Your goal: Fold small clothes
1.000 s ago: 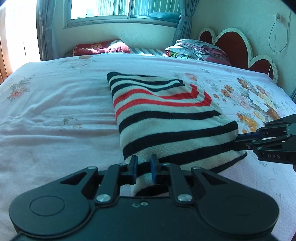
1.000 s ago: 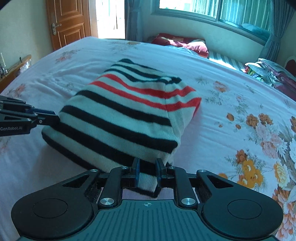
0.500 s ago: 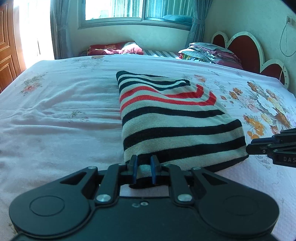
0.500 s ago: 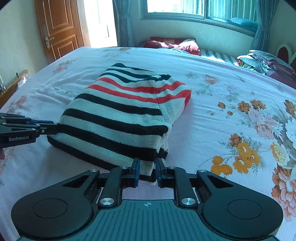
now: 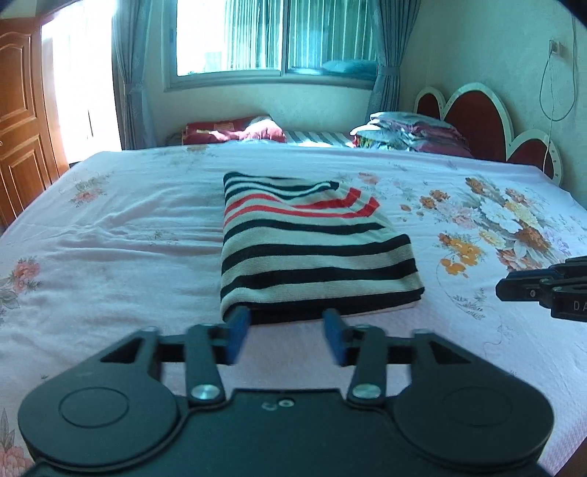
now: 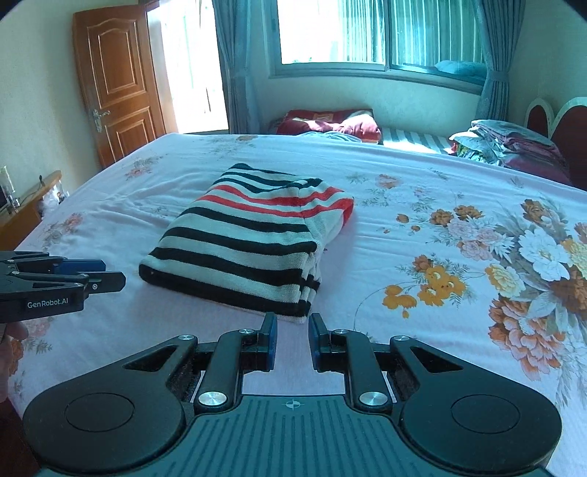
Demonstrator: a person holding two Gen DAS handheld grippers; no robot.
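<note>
1. The folded sweater [image 5: 312,257] lies mid-bed [image 5: 110,238], long axis running away from us toward the far edge.
2. Our left hand-held gripper [image 5: 286,335] is opening, empty, just short of its near hem.
3. Our right hand-held gripper [image 6: 292,341] stands slightly parted, empty, equally near.

A pink floral bedsheet [image 6: 403,257] covers the bed, with a heart-shaped red headboard [image 5: 477,117] and stacked bedding [image 5: 411,134] at its far right, a curtained window [image 6: 367,33] beyond, and a wooden door [image 6: 117,84] at left.
</note>
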